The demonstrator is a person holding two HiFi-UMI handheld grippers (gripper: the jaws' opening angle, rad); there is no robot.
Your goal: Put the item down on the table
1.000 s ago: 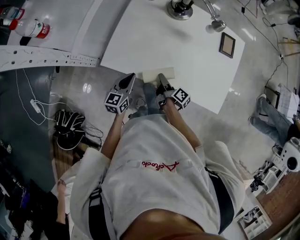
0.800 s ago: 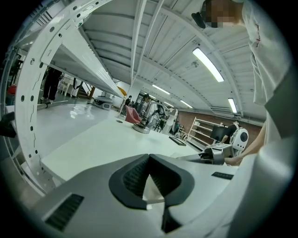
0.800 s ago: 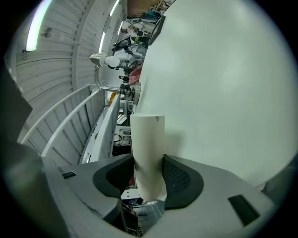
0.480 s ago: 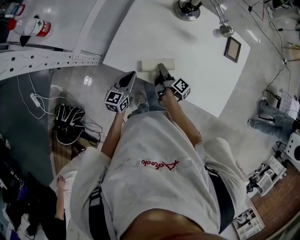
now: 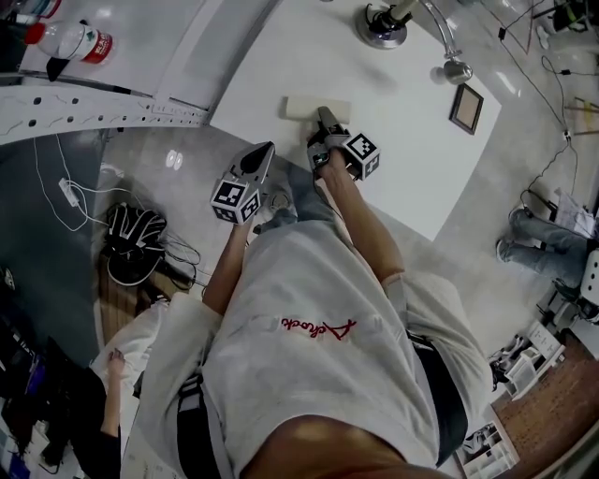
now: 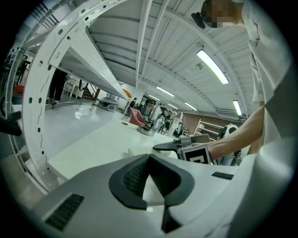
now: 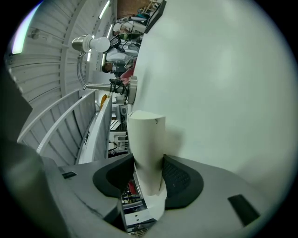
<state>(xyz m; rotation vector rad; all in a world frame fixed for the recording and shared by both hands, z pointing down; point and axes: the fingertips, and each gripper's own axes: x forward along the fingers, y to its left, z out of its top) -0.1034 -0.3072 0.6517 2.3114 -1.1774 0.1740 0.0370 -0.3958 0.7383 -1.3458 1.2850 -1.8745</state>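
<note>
A cream rectangular block (image 5: pixel 316 108) lies level over the near part of the white table (image 5: pixel 393 140), and my right gripper (image 5: pixel 325 120) is shut on its end. In the right gripper view the block (image 7: pixel 145 139) sticks out between the dark pads (image 7: pixel 176 179), close beside the table surface (image 7: pixel 223 93), with its shadow on the table. Whether it touches the table I cannot tell. My left gripper (image 5: pixel 258 155) hangs off the table's near edge, over the floor. Its jaws meet at the tip with nothing in them in the left gripper view (image 6: pixel 148 159).
A desk lamp's base (image 5: pixel 386 23) and head (image 5: pixel 456 69) stand at the table's far side, with a small picture frame (image 5: pixel 466 108) to the right. A bottle (image 5: pixel 70 39) sits on another surface at the far left. Cables and a black object (image 5: pixel 131 245) lie on the floor.
My right gripper has carried the block from the table's near edge farther in over the table. The left gripper has stayed in place.
</note>
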